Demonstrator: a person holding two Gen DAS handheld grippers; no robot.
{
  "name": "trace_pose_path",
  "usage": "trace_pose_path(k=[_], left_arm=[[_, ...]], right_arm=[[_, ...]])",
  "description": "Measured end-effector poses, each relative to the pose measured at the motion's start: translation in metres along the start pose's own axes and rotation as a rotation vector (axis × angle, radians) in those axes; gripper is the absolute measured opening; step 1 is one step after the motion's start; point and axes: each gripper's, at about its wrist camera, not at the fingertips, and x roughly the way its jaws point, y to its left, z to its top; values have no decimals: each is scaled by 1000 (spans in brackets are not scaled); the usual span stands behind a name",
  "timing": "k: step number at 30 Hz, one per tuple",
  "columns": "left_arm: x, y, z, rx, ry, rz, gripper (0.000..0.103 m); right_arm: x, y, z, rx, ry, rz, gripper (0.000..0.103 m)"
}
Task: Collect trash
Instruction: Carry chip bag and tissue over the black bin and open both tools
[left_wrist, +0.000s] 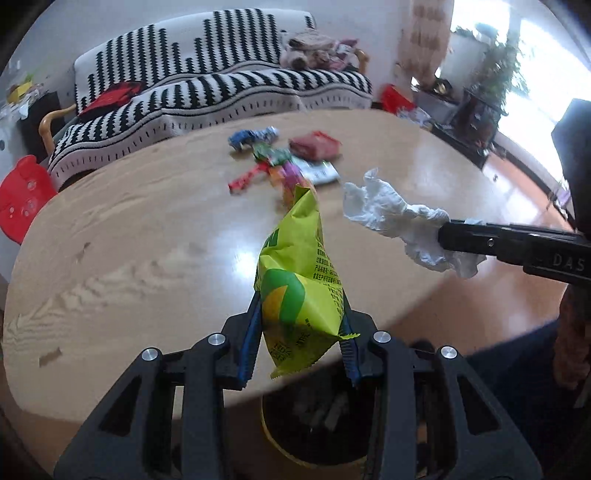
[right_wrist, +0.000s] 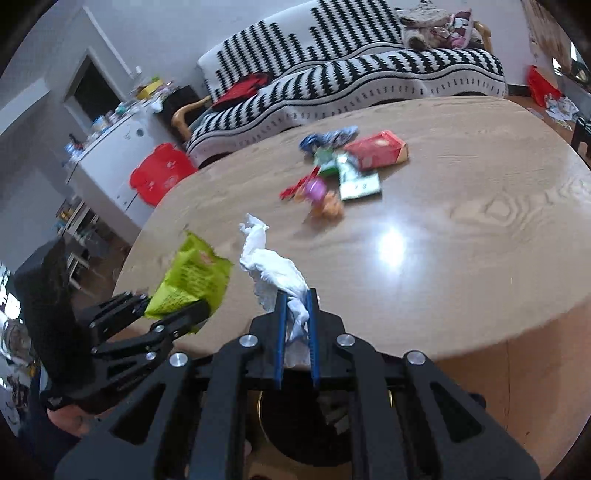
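My left gripper (left_wrist: 301, 328) is clamping a yellow-green snack bag (left_wrist: 299, 280) above the bin (left_wrist: 314, 421); its small print is unreadable. My right gripper (right_wrist: 295, 314) is pinching a crumpled white tissue (right_wrist: 273, 269) beside it, with "DAS" showing on the gripper's body. Remaining wrappers (right_wrist: 332, 173) and a red box (right_wrist: 376, 149) are lying on the wooden surface (right_wrist: 461, 229).

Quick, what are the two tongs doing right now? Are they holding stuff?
Left tongs: closed on the green snack bag.
Right tongs: closed on the white tissue.
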Motion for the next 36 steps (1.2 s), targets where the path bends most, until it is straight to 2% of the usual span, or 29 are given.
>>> trace_pose_path(k=[5, 10, 12, 24, 36], left_arm=[[-4, -19, -47, 80, 72, -20, 37], [15, -31, -75, 111, 165, -5, 37], [22, -34, -83, 118, 193, -10, 37], [40, -44, -95, 111, 275, -61, 35], [44, -42, -93, 109, 295, -63, 35]], right_arm=[[-2, 9, -50, -45, 64, -6, 11], [22, 2, -92, -24, 205, -50, 11], [29, -3, -96, -10, 235, -51, 11], [33, -2, -96, -13, 251, -44, 11], [34, -5, -95, 0, 255, -37, 11]])
